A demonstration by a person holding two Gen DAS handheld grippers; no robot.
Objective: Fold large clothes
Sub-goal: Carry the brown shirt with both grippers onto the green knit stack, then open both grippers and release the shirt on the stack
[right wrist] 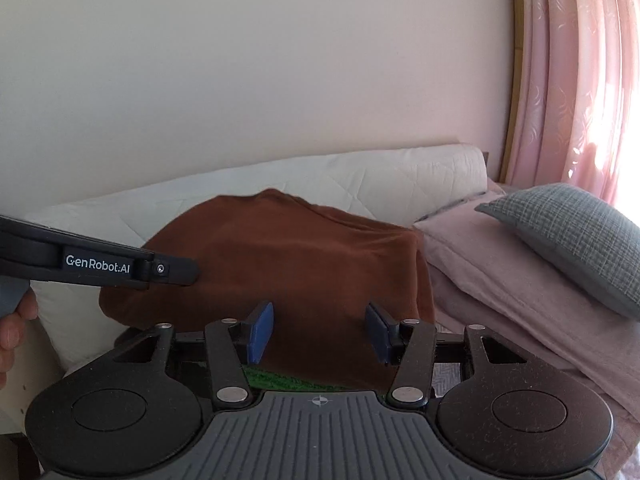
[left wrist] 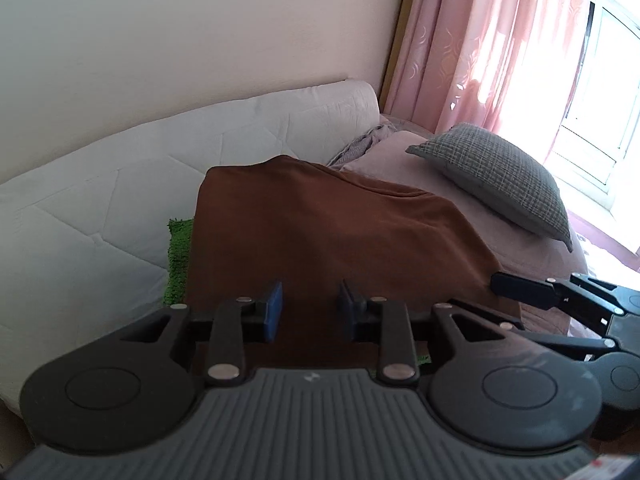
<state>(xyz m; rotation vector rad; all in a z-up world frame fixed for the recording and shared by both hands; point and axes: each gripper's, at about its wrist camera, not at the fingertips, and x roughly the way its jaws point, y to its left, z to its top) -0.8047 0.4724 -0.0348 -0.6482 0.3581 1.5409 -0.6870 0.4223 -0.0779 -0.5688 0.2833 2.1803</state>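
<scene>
Both claws open, nothing held.

My left gripper (left wrist: 308, 310) and right gripper (right wrist: 320, 330) gape before the soft rust-brown folded garment (left wrist: 320, 232) on the pink-sheeted bed (right wrist: 520, 304); limp and light, I judge, best pinched at near corners.

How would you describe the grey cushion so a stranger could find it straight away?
Start at the pink curtain by the bright window, then drop to the bed below it. The grey cushion lies tilted on the pale pink bedding, to the right of the brown garment. It is the only thing there with a woven crosshatch pattern.
</scene>
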